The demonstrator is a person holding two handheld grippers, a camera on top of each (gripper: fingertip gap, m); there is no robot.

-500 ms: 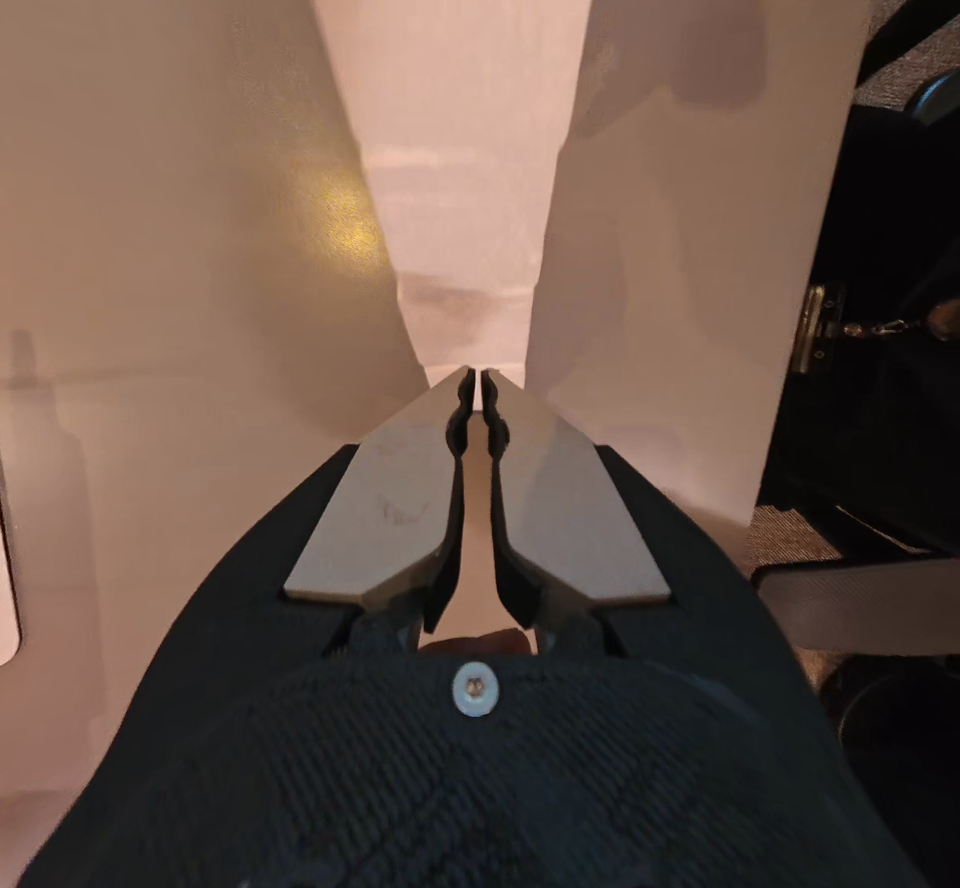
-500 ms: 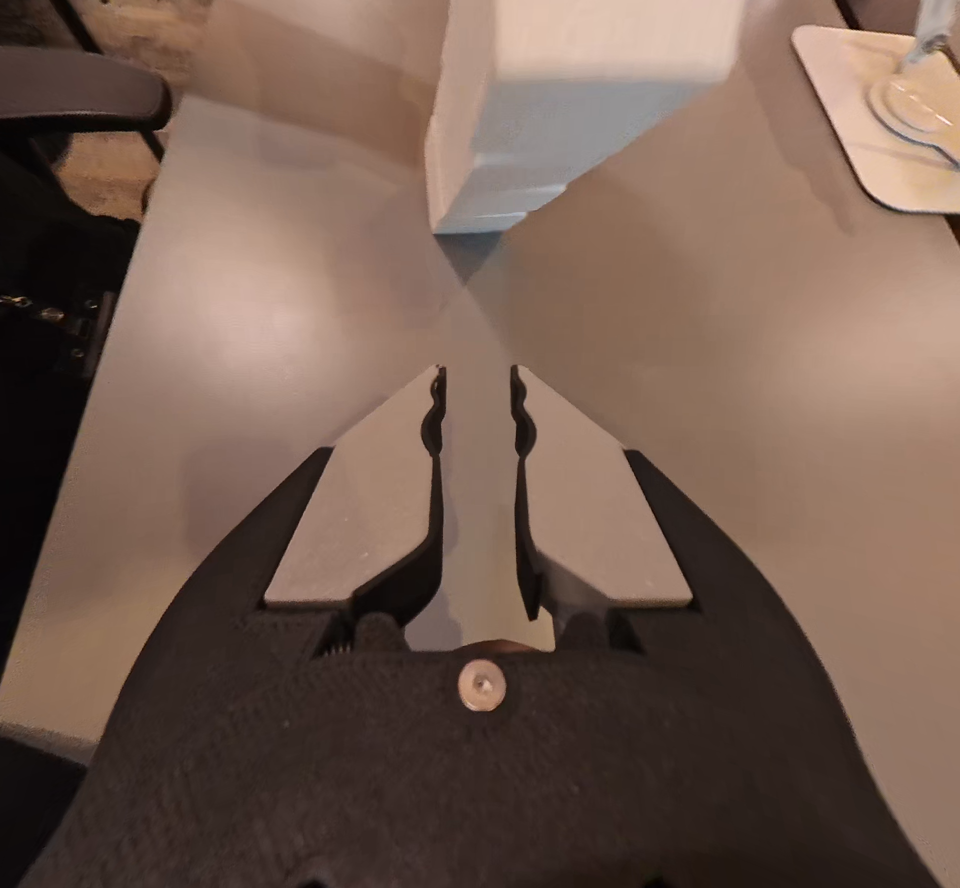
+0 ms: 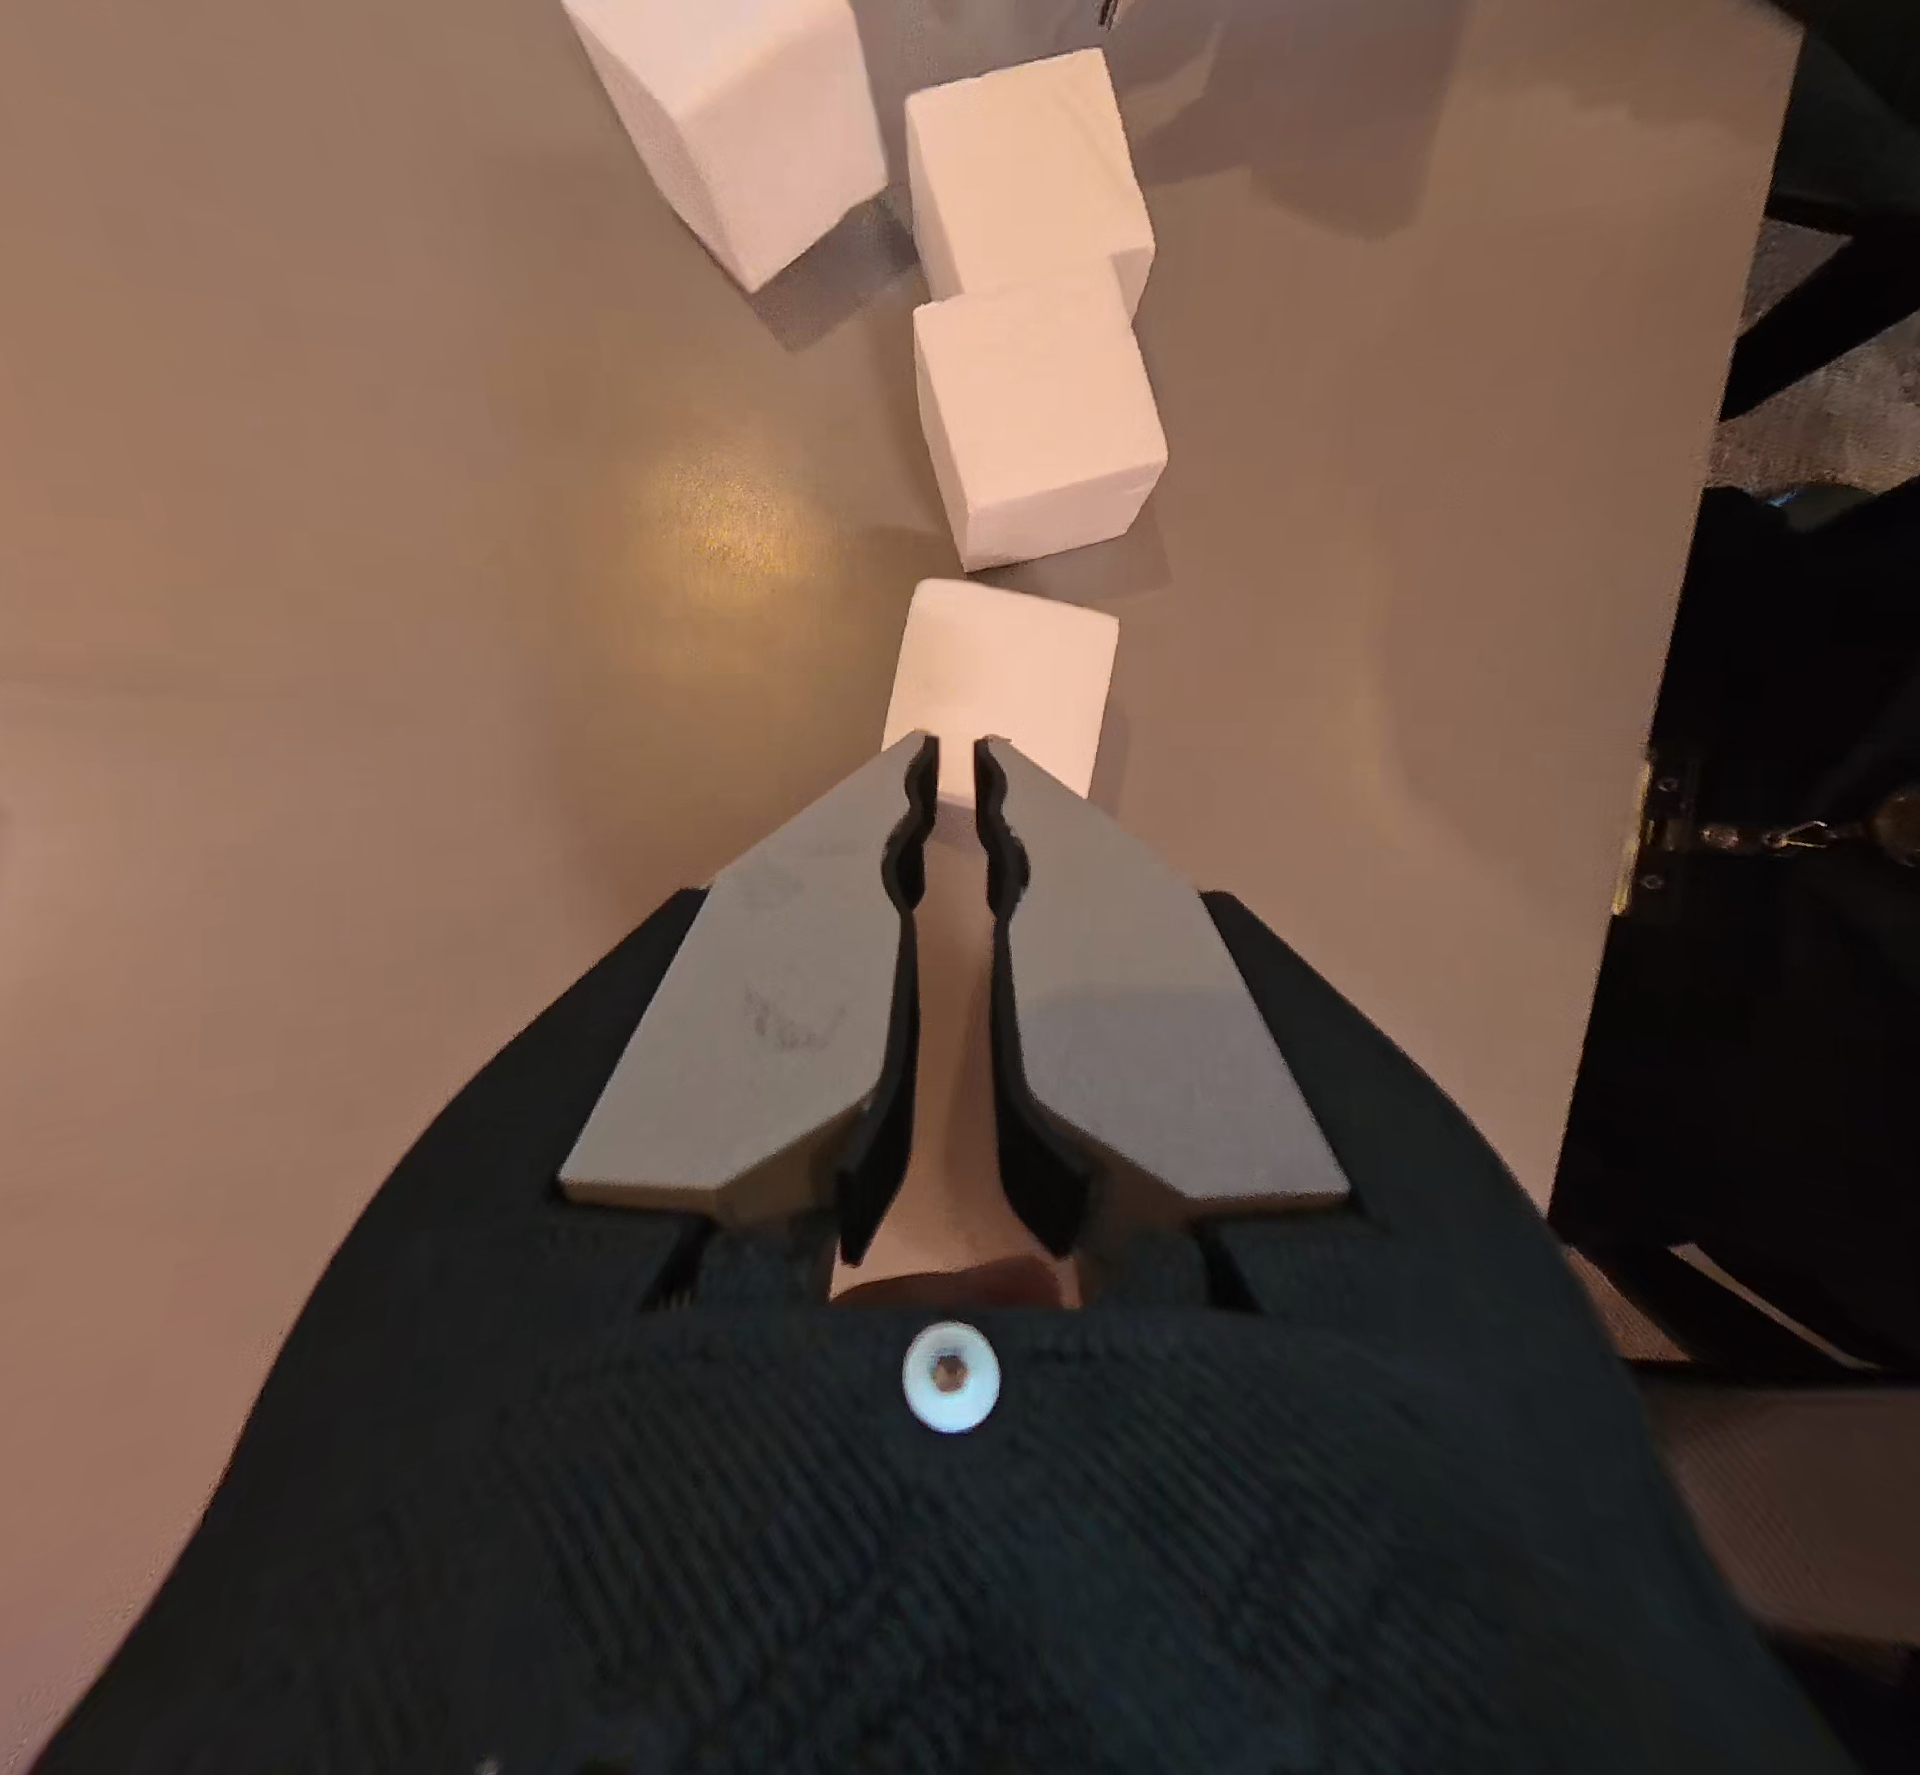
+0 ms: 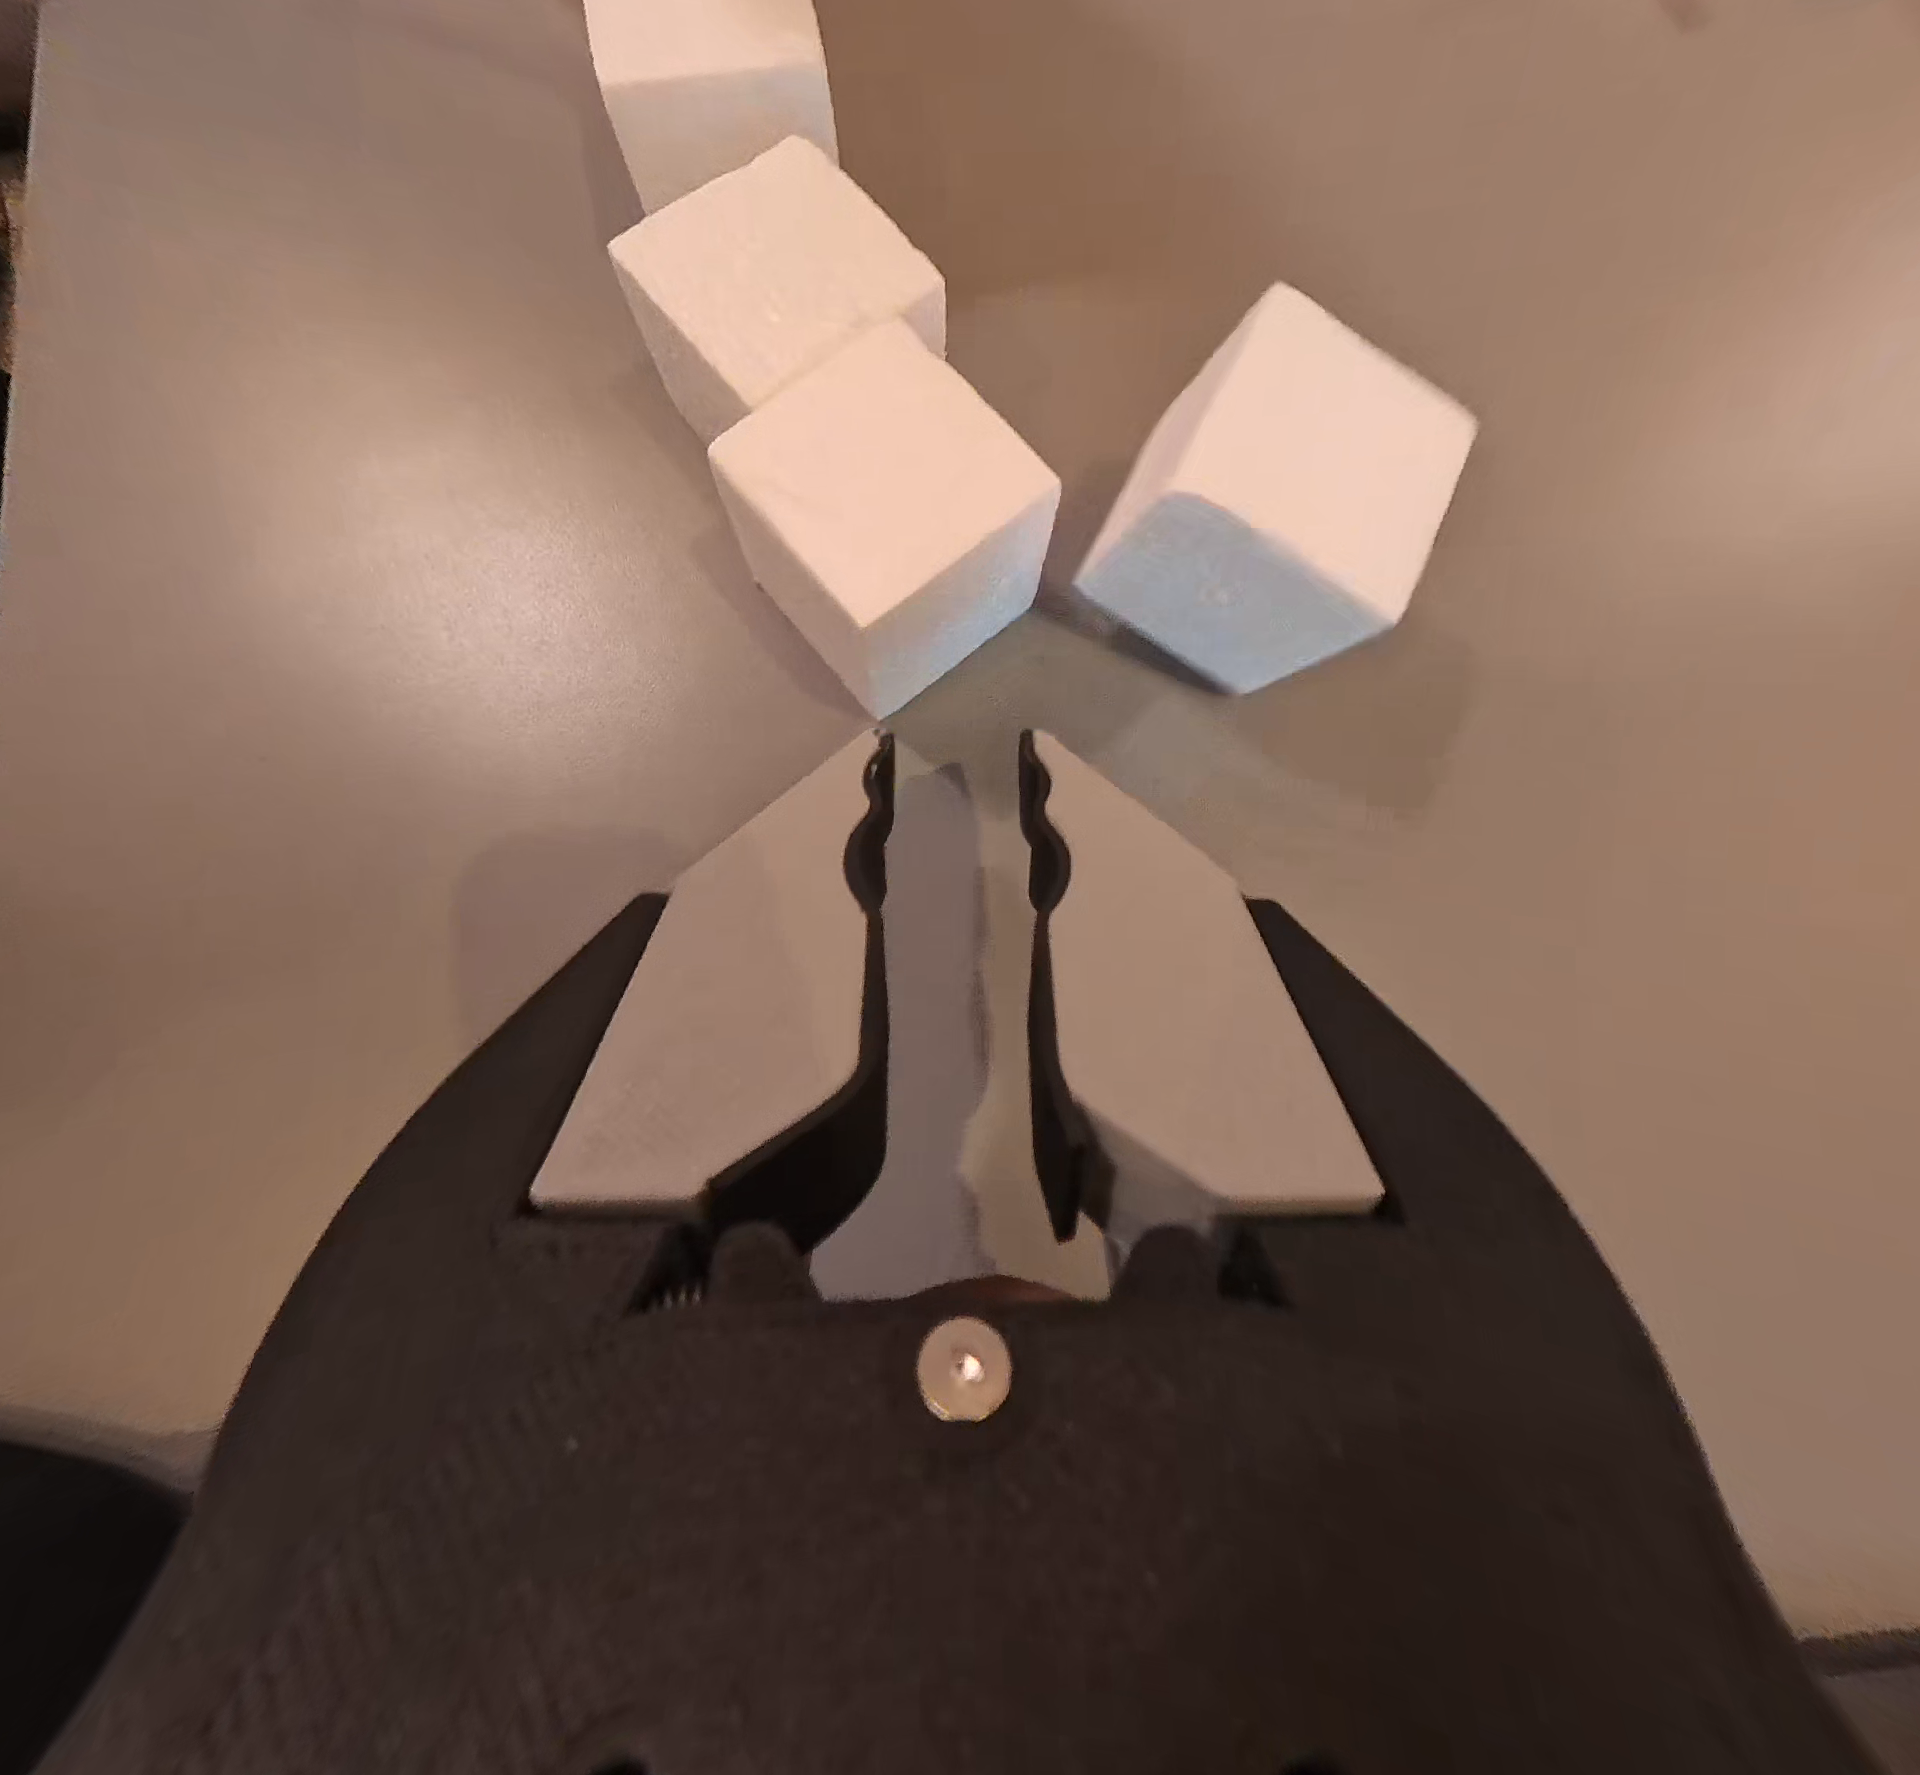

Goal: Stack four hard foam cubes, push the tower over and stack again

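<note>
Four white hard foam cubes lie loose on the grey-beige worktop (image 3: 312, 790); no tower stands, so by my read the push-over is done and the restack hasn't begun.

Left wrist view, left to right: tilted white foam cube (image 3: 727, 73) farthest off, up on one edge w/ a shadow gap under it (maybe not settled; can't tell); two cubes, rear middle cube (image 3: 1013, 156) and front middle cube (image 3: 1039, 426), overlapping in this view; nearest cube (image 3: 1003, 676) alone, just past the tips of the left hand-held gripper (image 3: 956, 743). Left hand-held gripper: fingers nearly together, only a thin slit betw. them, holding nothing; whether the tips touch that cube, can't tell.

Right wrist view: same four in a loose scatter; the tilted one (image 4: 1288, 489) off to the right. Right hand-held gripper (image 4: 956, 738) empty, fingers a narrow gap apart, far too narrow for a cube; left tip just beside a cube corner, contact unclear.

Next probably needs wider fingers to take a cube.
</note>
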